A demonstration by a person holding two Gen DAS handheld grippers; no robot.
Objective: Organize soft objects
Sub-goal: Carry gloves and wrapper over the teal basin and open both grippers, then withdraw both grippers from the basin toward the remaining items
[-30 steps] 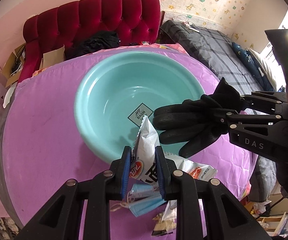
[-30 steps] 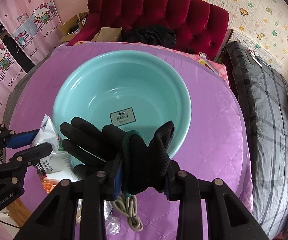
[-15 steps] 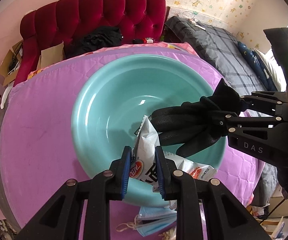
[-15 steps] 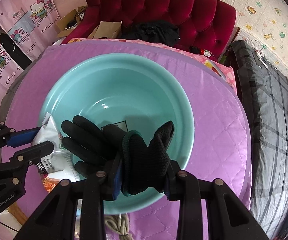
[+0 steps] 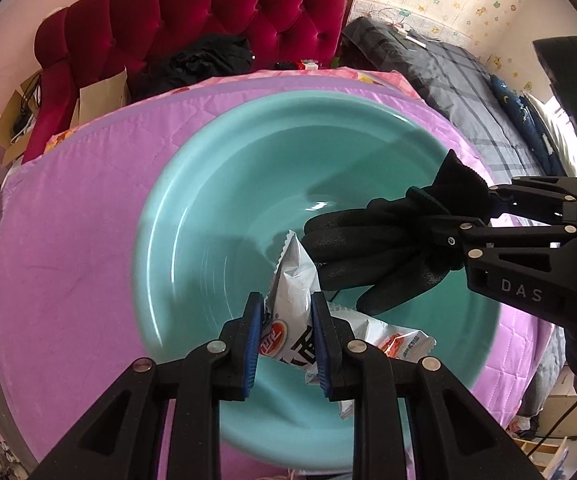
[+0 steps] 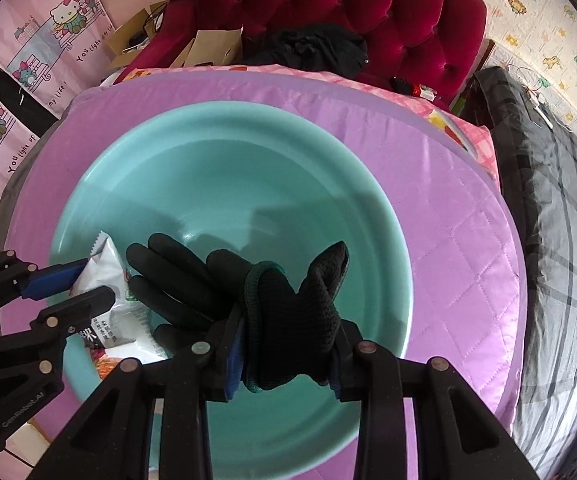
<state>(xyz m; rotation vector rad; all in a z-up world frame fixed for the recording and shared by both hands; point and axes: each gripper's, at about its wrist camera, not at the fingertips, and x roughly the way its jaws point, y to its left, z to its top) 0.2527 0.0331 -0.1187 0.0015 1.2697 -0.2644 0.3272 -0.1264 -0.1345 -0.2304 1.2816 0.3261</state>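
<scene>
Left tongs (image 5: 285,334) clamped on white snack packet (image 5: 293,280), blue pads pressed to both sides, packet upright with crimped top edge pointing up. Packet held over near part of teal basin (image 5: 192,184), inside the rim line. Second crinkled wrapper (image 5: 398,340) with orange print just right of the left tongs, touching the packet; cannot tell whether part of the same bundle. Right tongs (image 6: 286,354) closed on black glove (image 6: 288,312) at the cuff, cuff bunched between the pads, glove's digits splayed leftward toward the packet. From the left wrist view, glove hanging over the right half of the basin, above its floor, tips close beside the packet's upper corner. Basin sitting on purple quilted cover (image 5: 60,240) over the round desk, wide and shallow, interior bare where visible. Behind the desk: red tufted sofa (image 6: 328,4) with dark clothing (image 6: 312,48) heaped on the seat, cardboard boxes (image 6: 212,46) at its left. Grey plaid bedding (image 6: 548,216) along the right. Pink cartoon curtain (image 6: 20,80) at far left.
</scene>
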